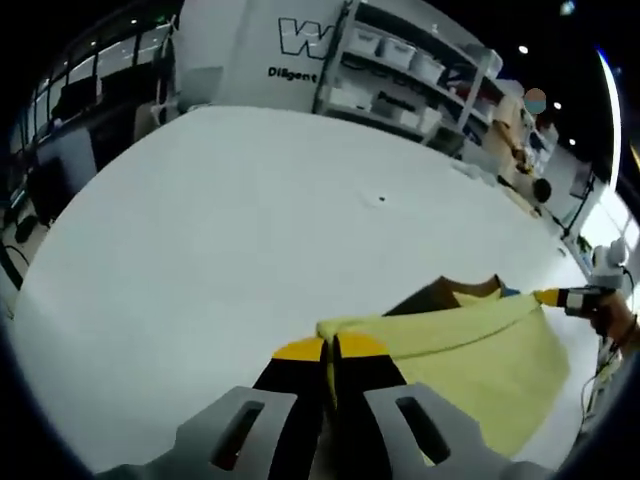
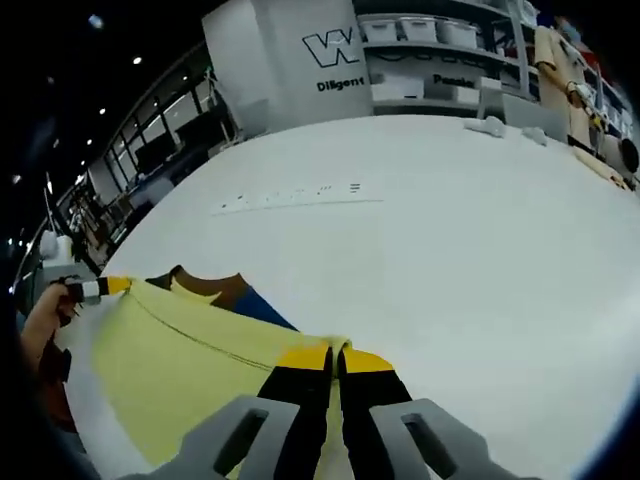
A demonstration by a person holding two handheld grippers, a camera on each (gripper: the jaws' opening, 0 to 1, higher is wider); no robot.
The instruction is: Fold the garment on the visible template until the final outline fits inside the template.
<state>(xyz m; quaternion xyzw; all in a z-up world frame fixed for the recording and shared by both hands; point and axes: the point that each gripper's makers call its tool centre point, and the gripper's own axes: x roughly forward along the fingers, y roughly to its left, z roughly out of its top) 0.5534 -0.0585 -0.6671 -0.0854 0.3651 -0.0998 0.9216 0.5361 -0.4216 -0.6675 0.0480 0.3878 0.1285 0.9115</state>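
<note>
Currently both jaw pairs are pinched shut on one edge of the pale yellow fabric garment (image 1: 480,350), left gripper (image 1: 330,347) and right gripper (image 2: 333,355) at opposite corners; uneven pulling risks a slipped corner or skewed fold beyond the template.

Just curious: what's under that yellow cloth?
Under the yellow cloth a brown piece and a blue edge peek out on the white table; the rest is covered.
</note>
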